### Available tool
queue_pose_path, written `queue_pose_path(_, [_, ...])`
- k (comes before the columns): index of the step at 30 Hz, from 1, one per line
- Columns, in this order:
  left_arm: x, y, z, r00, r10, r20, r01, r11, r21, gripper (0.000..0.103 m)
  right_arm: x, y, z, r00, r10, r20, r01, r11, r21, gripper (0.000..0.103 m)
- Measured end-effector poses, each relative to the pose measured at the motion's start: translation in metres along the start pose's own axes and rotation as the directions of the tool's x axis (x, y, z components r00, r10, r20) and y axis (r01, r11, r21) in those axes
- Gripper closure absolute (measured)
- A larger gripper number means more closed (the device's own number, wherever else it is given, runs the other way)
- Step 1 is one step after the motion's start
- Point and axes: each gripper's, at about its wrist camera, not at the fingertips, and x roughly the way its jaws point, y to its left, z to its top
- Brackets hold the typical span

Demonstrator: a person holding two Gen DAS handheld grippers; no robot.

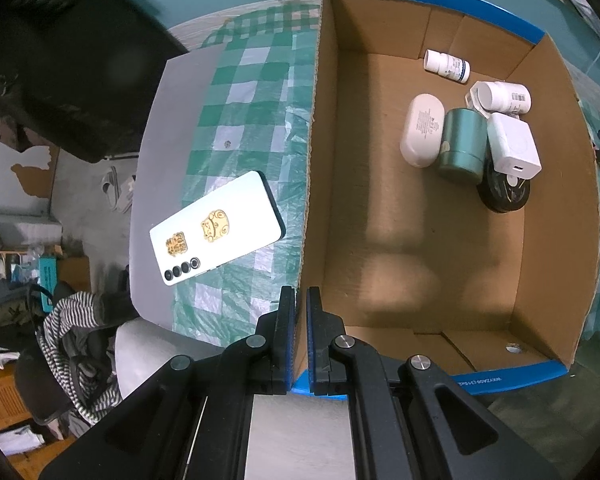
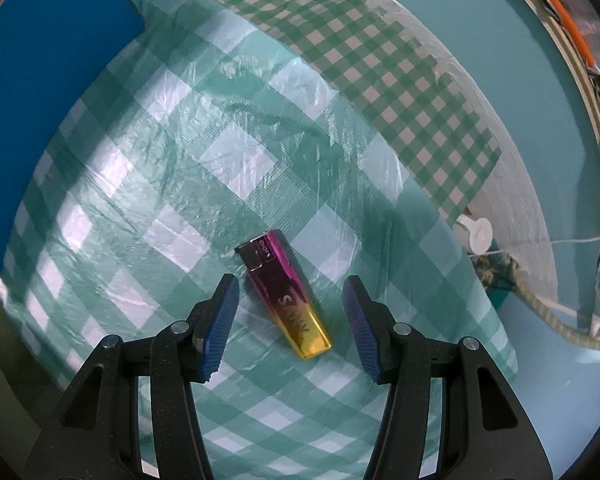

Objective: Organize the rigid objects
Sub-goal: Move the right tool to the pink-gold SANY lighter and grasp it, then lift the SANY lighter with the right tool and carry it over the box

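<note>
Care with the angle matters most for this step, I think: the right gripper (image 2: 290, 312) hangs low over the lighter (image 2: 285, 294) with its jaws spread wide, one blue pad on each side, but the lighter lies a little slanted between them. It would be better to turn the wrist until the pads are parallel to the long sides, then come down and close on the middle of the body, because the smooth shell may slip or rotate if only a corner is caught. The lighter lies flat on the green checked tablecloth (image 2: 172, 168); it is slim, glossy, purple at the metal cap end and fading to gold at the end near the camera. The left gripper (image 1: 301, 304) has its jaws nearly pressed together on the side wall of the cardboard box (image 1: 548, 248), probably to hold it steady. Inside the box already lie white bottles, a green tin (image 1: 462, 145), a white case (image 1: 422, 130) and a white charger (image 1: 513, 145). A white phone (image 1: 216, 228) lies face down on the cloth beside the box.
</note>
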Motion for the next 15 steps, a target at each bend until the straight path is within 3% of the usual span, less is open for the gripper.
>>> queue_pose_path(3, [-0.001, 0.000, 0.000, 1.000, 0.000, 0.000, 0.000, 1.000, -0.002, 0.099, 0.006, 0.003, 0.001, 1.000, -0.002, -0.012, 0.002, 1.000, -0.017, 0.052])
queue_pose_path(8, [-0.001, 0.001, 0.000, 1.000, -0.004, -0.001, 0.004, 1.000, -0.004, 0.099, 0.008, 0.005, 0.001, 0.999, 0.036, -0.013, -0.036, 0.999, -0.004, 0.074])
queue_pose_path(15, [-0.002, 0.001, 0.000, 1.000, -0.008, 0.000, 0.008, 1.000, 0.002, 0.099, 0.007, 0.012, -0.004, 0.998, 0.061, -0.015, -0.060, 0.997, 0.045, 0.081])
